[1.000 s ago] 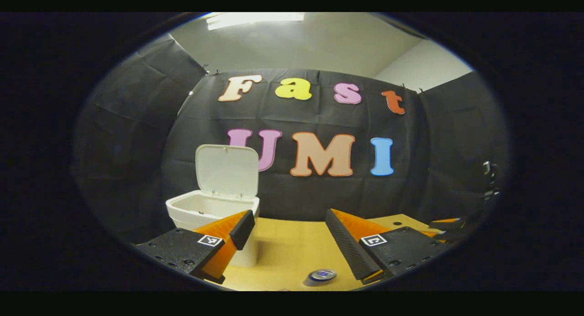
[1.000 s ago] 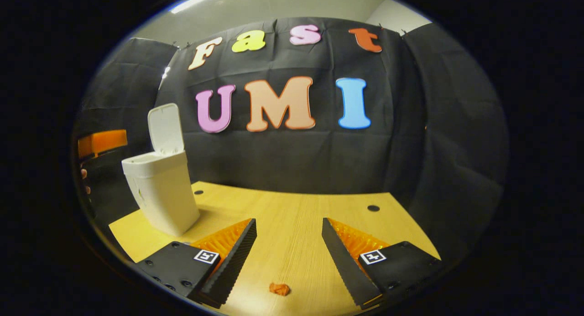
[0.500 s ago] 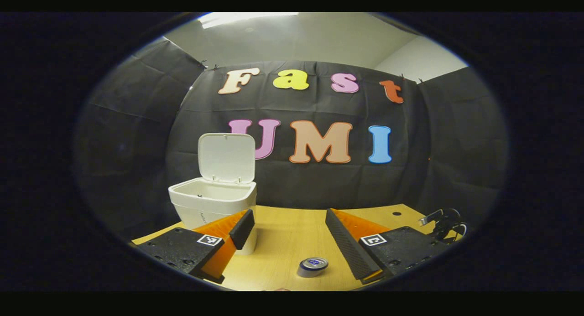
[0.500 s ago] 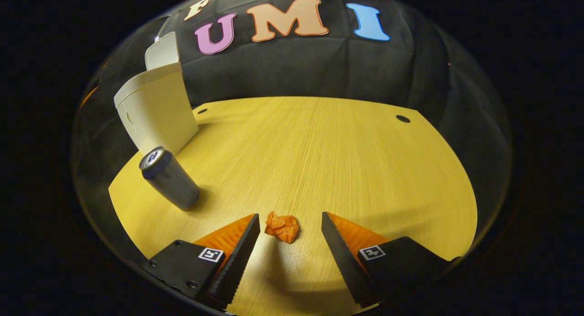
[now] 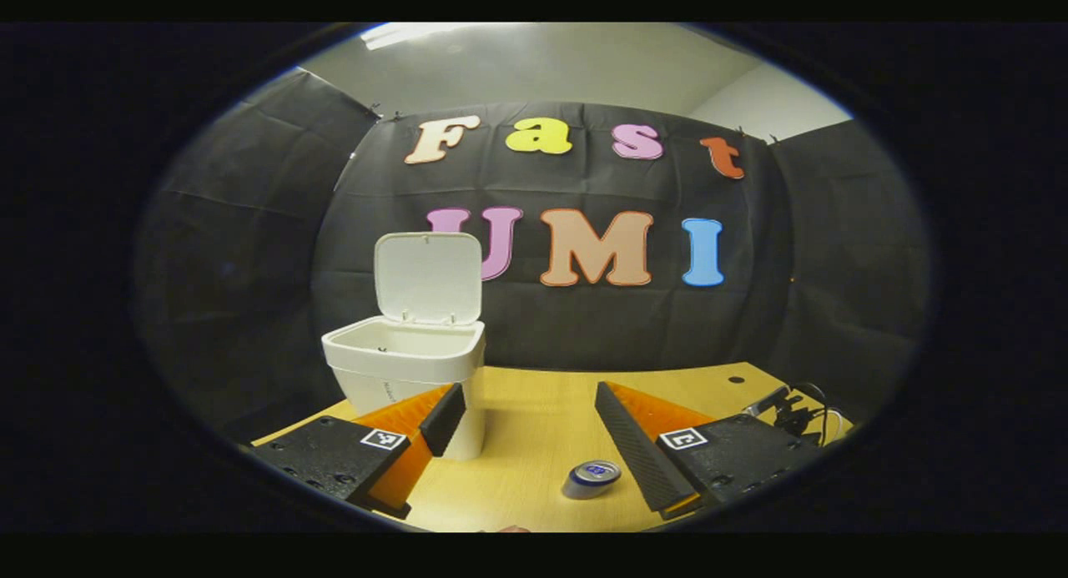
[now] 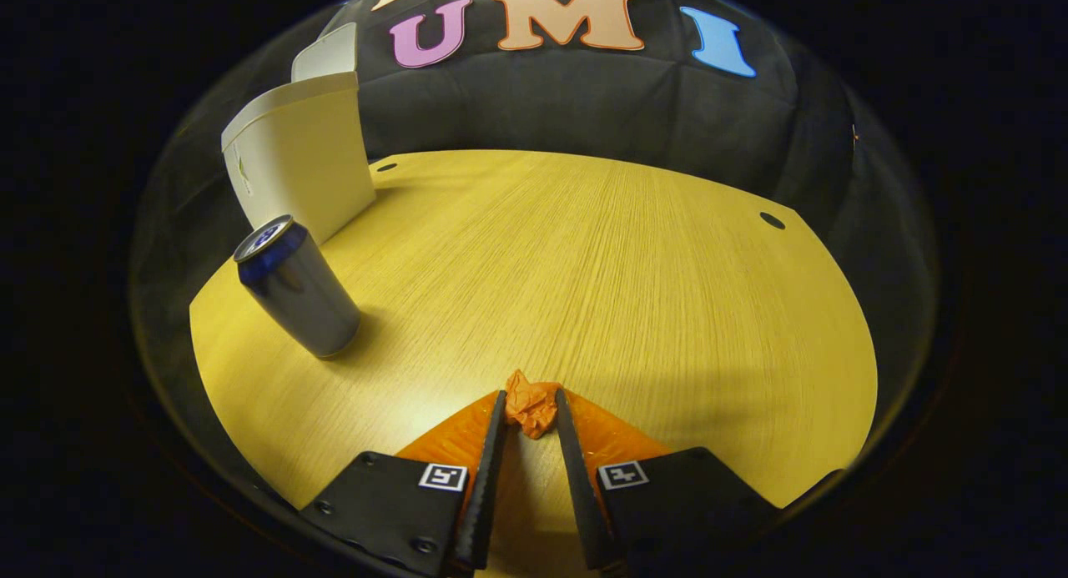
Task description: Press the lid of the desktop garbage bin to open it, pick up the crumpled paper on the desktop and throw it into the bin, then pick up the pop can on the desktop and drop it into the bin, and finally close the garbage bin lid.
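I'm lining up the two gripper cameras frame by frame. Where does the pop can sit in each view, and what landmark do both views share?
Left gripper view: the pop can stands low, right of centre, beside the left gripper's right finger.
Right gripper view: it stands upright at the left, on the table, in front of the bin.
Shared landmark: the white garbage bin, lid up.
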The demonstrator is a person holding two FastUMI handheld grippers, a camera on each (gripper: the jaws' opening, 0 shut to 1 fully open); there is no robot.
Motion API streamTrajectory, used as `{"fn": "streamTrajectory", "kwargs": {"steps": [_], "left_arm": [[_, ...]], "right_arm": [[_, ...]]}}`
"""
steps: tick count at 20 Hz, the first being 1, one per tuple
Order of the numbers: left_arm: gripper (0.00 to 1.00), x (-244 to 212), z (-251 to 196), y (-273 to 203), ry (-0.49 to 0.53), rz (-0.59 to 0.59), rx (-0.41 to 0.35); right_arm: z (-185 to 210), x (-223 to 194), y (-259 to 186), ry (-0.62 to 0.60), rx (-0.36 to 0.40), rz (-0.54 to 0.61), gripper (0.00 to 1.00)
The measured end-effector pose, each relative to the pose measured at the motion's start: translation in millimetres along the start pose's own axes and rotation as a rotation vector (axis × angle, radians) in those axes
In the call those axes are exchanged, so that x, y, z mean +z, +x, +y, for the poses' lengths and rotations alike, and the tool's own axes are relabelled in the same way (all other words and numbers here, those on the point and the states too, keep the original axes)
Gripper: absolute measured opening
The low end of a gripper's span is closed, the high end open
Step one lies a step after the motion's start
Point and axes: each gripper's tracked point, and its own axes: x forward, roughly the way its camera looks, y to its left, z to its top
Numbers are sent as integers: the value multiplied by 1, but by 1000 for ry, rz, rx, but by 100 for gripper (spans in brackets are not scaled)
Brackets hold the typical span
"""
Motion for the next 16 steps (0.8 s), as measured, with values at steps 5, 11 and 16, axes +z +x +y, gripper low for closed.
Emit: {"fn": "streamTrajectory", "kwargs": {"steps": [5, 11, 16], "left_arm": [[94, -1, 17, 4, -11, -3, -2], [94, 3, 40, 12, -19, -15, -29], [94, 1, 68, 13, -56, -18, -39]], "right_arm": [[18, 140, -103, -25, 92, -263, 43], [38, 185, -227, -127, 183, -549, 42], [27, 156, -221, -210, 283, -667, 42]]}}
